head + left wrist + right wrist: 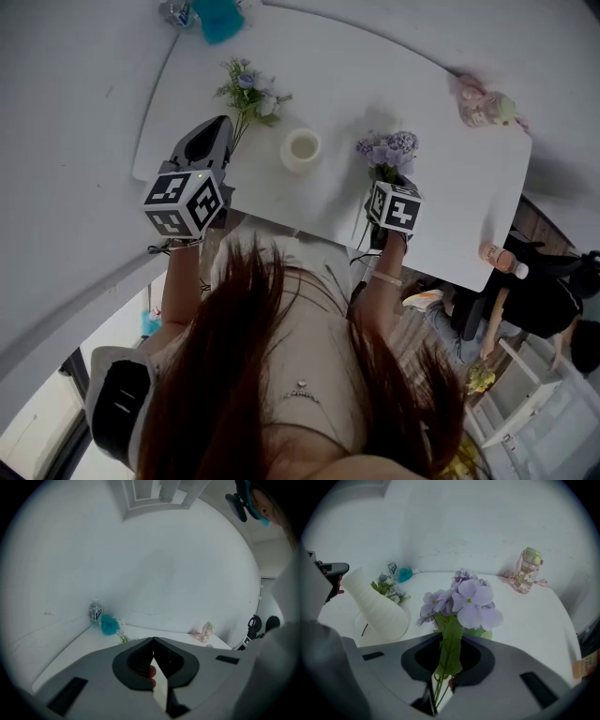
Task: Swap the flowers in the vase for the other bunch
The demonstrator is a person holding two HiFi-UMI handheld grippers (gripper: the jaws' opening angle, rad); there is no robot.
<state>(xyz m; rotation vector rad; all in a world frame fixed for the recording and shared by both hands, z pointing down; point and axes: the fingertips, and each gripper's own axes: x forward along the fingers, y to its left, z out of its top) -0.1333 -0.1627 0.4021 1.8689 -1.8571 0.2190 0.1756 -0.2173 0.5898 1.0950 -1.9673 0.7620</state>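
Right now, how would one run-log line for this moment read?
vase: empty | purple bunch: stems held in right gripper | other bunch: lying on table | left gripper: shut

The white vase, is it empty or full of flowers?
Empty. The white ribbed vase shows a bare mouth; the purple flower bunch is in the right tool.

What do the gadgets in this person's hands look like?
The left hand-held gripper and right hand-held gripper are grey plastic shells tapering to two jaws, with dark ribbed hollows inside. Each carries a white cube printed with black square markers. A pale band circles the right wrist.
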